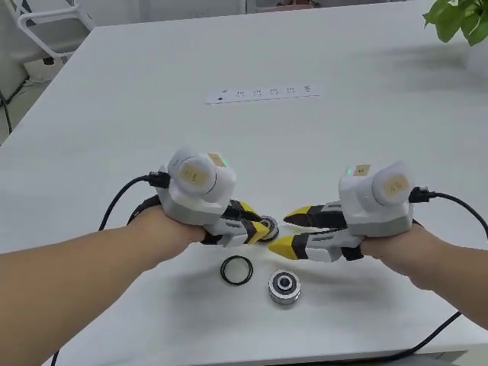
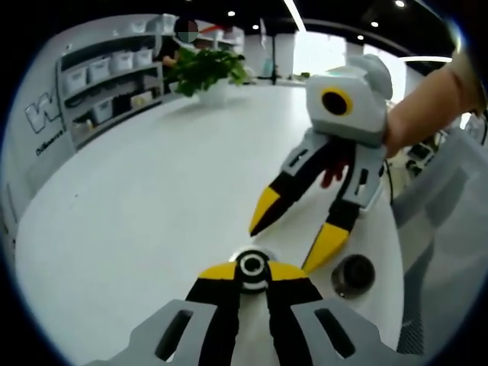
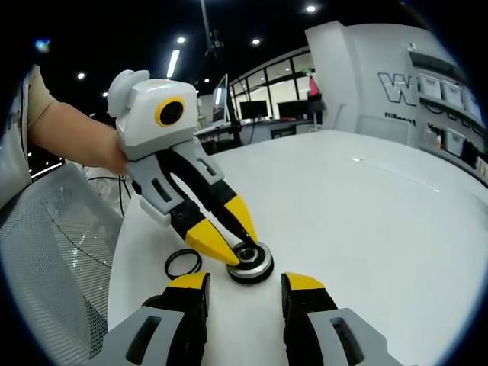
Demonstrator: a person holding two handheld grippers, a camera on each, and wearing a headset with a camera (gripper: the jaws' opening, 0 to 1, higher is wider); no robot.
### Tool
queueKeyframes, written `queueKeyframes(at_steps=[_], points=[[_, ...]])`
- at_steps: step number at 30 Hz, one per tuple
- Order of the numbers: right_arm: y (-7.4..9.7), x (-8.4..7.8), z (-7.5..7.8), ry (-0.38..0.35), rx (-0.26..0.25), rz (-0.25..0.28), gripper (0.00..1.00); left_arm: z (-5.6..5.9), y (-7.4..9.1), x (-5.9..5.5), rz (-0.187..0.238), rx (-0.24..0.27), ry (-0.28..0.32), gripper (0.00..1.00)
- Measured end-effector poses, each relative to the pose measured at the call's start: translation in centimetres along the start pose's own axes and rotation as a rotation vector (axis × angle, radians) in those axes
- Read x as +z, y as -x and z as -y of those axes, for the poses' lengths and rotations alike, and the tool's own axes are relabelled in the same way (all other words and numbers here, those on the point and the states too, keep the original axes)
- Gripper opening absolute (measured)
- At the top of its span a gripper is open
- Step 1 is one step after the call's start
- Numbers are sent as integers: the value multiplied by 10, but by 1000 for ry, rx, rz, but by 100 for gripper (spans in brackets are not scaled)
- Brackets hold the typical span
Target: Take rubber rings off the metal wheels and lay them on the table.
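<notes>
My left gripper [image 1: 261, 227] is shut on a small metal wheel [image 1: 269, 229], holding it just above the white table [image 1: 152, 137]. In the left gripper view the wheel [image 2: 252, 264] sits between my yellow tips. My right gripper [image 1: 286, 231] stands open, facing the wheel from the right, its tips close to it. In the right gripper view the left gripper [image 3: 238, 245] pinches the wheel [image 3: 252, 264] just ahead of my open right gripper [image 3: 246, 284]. A loose black rubber ring [image 1: 236, 270] lies flat on the table, and a second metal wheel [image 1: 284, 287] lies beside it.
A white power strip [image 1: 263, 93] lies across the middle of the table. Green plant leaves [image 1: 457, 19] hang in at the far right corner. Black cables [image 1: 122, 200] trail from both grippers. The table's front edge runs close below the second wheel.
</notes>
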State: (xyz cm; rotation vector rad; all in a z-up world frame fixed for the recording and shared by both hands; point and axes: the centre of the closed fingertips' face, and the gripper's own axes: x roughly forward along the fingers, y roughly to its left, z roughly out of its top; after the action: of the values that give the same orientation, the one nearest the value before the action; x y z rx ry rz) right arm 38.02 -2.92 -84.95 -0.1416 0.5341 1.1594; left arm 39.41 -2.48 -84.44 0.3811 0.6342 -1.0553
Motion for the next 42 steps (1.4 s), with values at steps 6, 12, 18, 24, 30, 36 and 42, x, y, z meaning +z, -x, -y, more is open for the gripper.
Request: queueKeyframes(at_steps=[6, 12, 18, 24, 30, 36, 42], points=[[-6, 2, -1, 11, 2, -1, 35, -1, 0, 0, -2, 2, 6, 14], [-10, 0, 1, 25, -13, -11, 32, -1, -1, 0, -4, 5, 4, 14], [-14, 1, 4, 30, -28, -13, 32, -1, -1, 1, -6, 10, 6, 13], [-17, 2, 2, 34, -28, -14, 30, -1, -1, 0, -6, 8, 6, 13], [-18, 1, 5, 49, -40, -23, 27, -1, -1, 0, -6, 10, 5, 13], [-16, 0, 4, 75, -39, -35, 26, -1, -1, 0, -5, 9, 7, 13], [-13, -2, 5, 96, -38, -46, 24, -1, -1, 1, -4, 12, 8, 13]])
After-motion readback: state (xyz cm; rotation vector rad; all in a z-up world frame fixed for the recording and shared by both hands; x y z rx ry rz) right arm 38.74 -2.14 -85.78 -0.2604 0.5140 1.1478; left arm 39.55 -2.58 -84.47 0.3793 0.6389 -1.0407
